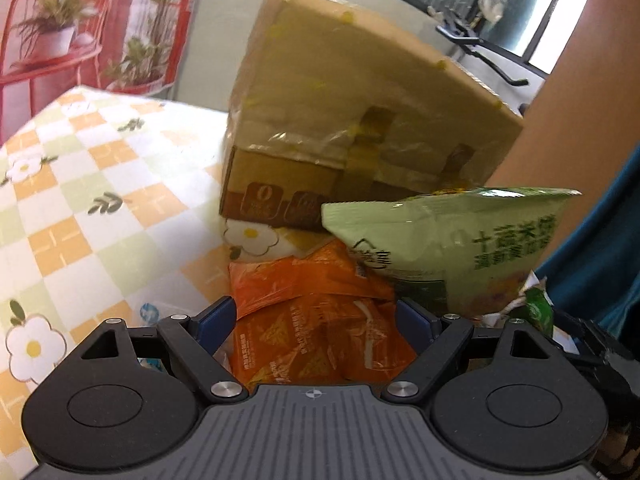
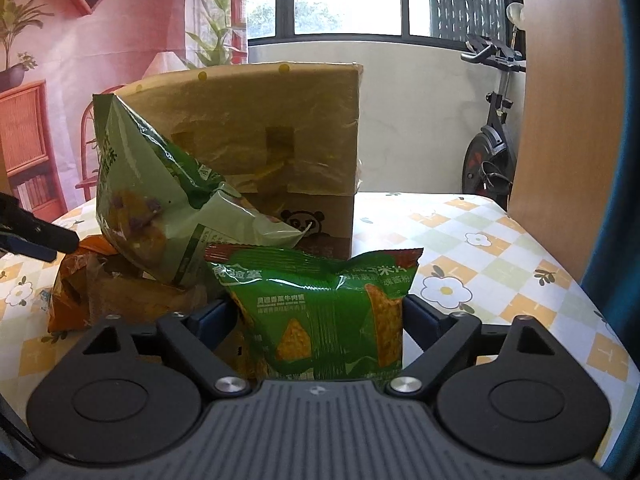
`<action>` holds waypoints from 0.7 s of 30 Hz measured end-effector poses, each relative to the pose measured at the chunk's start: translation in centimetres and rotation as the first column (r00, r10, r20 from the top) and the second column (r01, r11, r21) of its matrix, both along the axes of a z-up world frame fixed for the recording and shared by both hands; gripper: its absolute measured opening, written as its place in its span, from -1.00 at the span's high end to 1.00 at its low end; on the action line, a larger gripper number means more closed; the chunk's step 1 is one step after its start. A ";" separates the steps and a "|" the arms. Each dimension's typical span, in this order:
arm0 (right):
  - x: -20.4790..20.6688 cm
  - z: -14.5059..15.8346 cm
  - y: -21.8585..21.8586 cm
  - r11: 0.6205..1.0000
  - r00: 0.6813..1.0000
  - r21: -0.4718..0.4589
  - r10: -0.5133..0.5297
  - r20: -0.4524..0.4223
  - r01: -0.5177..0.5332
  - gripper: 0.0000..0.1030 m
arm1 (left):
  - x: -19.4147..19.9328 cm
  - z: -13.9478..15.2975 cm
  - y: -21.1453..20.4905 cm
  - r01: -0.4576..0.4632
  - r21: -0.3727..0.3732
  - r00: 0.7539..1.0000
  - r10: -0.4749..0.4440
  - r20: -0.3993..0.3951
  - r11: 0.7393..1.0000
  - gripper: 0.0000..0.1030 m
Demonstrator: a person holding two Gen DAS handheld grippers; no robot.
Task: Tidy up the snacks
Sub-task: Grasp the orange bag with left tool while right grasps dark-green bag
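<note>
Several snack bags are piled on the checked tablecloth in front of a cardboard box (image 1: 360, 92) (image 2: 288, 140). An orange snack bag (image 1: 320, 340) (image 2: 76, 280) lies between the fingers of my left gripper (image 1: 316, 316), which stands open around it without squeezing it. A pale green bag (image 1: 452, 240) (image 2: 160, 200) leans on the pile above the orange one. A dark green snack bag (image 2: 320, 312) stands upright between the fingers of my right gripper (image 2: 320, 316), whose pads touch both of its sides. Its crinkled edge (image 1: 536, 308) shows at the right of the left wrist view.
The flowered tablecloth (image 1: 100, 200) (image 2: 500, 260) spreads left and right of the pile. An exercise bike (image 2: 492, 140) stands by the window behind the table. A brown panel (image 2: 560, 120) rises at the right. One finger of the left gripper (image 2: 40, 236) reaches in from the left.
</note>
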State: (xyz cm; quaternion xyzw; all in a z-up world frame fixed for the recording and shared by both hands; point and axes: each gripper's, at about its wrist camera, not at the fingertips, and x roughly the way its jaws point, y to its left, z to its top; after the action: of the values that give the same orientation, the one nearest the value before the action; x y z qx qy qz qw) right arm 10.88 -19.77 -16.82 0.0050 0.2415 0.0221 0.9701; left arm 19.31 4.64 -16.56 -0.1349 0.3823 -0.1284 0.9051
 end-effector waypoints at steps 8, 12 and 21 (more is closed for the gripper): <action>0.1 -0.3 -0.6 1.000 1.000 0.024 -0.016 0.001 0.016 -0.74 | 0.1 -1.5 0.8 -0.022 -0.065 0.998 0.019 -0.055 0.998 -0.79; 0.2 -0.4 -0.4 0.999 1.000 0.022 -0.024 0.004 0.024 -0.76 | 0.4 -2.0 0.4 -0.010 -0.069 0.998 0.006 -0.061 0.998 -0.81; 0.5 -1.1 -0.8 0.998 0.999 0.043 -0.036 -0.029 0.038 -0.79 | 0.9 -3.3 0.1 0.007 -0.114 0.995 -0.018 -0.094 0.993 -0.82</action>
State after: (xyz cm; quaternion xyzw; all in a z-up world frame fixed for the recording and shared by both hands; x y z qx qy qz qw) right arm 11.37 -20.57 -17.97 0.0311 0.2547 0.0094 0.9665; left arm 20.19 4.73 -19.84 -0.1895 0.4176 -0.1490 0.8761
